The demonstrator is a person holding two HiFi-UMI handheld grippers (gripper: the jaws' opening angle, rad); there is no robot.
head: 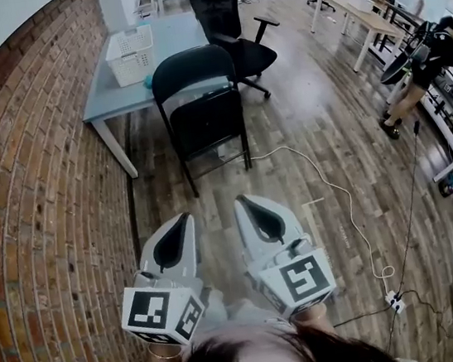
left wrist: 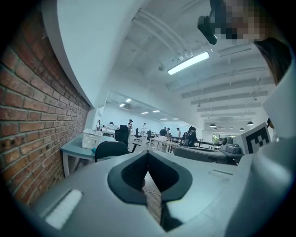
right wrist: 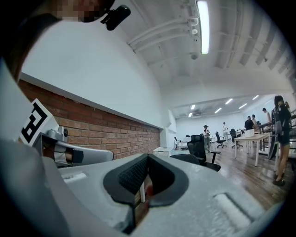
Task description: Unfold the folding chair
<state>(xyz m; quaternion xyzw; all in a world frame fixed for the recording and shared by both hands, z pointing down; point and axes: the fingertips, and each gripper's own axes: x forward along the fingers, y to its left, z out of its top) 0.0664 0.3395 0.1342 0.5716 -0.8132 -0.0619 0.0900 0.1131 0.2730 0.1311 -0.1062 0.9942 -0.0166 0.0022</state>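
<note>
the left gripper [head: 185, 218] has its jaws pressed together on nothing. the folding chair [head: 201, 119] stands ahead by the table [head: 106, 101], well apart from both grippers. the right gripper [head: 243, 201] is likewise closed and empty. likely risks: closed jaws would only shove the chair, and the floor cable [head: 328, 187] could trip a step.

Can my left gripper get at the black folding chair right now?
Probably not yet: the left gripper, jaws shut, is well short of the black folding chair, with wooden floor between them. Nothing seems to block the approach.
</note>
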